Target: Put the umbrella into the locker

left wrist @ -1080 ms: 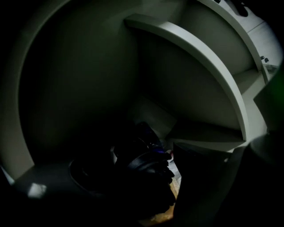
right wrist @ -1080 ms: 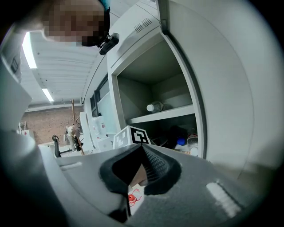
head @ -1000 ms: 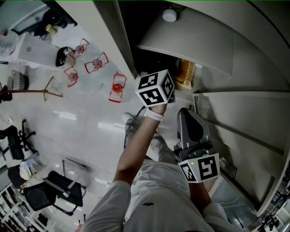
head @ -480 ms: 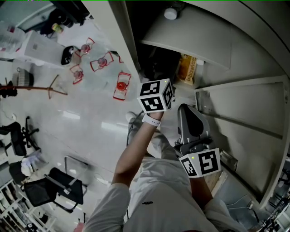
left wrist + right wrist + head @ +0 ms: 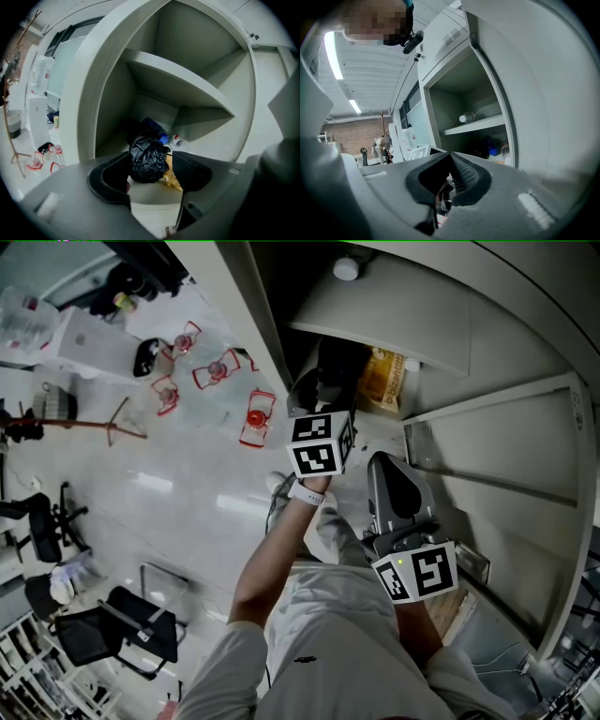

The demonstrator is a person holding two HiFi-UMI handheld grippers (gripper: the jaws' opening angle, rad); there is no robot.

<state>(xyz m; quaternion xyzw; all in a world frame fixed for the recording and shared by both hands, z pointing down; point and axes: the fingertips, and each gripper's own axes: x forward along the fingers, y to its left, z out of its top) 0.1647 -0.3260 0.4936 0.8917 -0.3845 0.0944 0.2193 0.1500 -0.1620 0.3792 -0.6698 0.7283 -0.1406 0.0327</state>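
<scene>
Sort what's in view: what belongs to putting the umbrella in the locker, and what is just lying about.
Belongs to the job:
umbrella, already inside, under the shelf
locker, standing open

Just lying about:
yellow bag and white bottle beside the umbrella
clear bottle on the shelf
red-handled bottles on the floor
office chair

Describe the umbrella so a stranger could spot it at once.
Look into the open grey locker, under its shelf. The umbrella lies at the front of that lower compartment: a folded bundle of crinkled black fabric, unlike the yellow packet beside it and the bottles behind.
</scene>
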